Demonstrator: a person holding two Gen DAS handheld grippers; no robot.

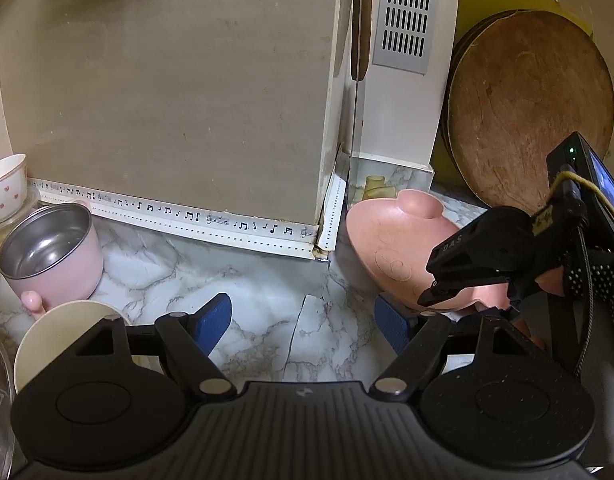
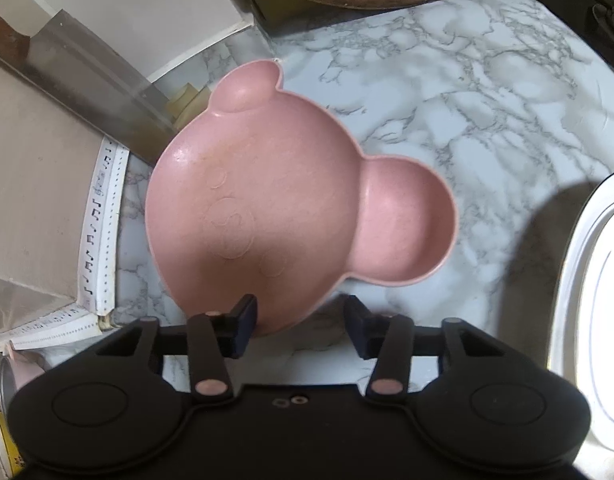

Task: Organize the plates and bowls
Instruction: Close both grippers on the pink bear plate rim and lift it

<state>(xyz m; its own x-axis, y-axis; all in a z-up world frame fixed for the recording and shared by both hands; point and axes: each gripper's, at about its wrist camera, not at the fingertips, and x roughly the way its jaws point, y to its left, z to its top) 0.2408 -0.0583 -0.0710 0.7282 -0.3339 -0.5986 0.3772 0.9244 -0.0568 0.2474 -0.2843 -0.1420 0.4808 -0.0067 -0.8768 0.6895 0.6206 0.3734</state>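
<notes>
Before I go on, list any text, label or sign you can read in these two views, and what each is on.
"DAS": white letters on the black body of the right gripper, left wrist view.
Music notes and clefs, no words: printed on the white edging strip along the cabinet base.
Embossed circles, no letters: inside the pink bear-shaped plate.
Small screen on the right gripper: too blurred to read.

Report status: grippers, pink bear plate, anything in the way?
Left gripper open, empty. Right gripper straddling pink bear plate rim, grip unconfirmed. Cutting board leans behind it.
</notes>
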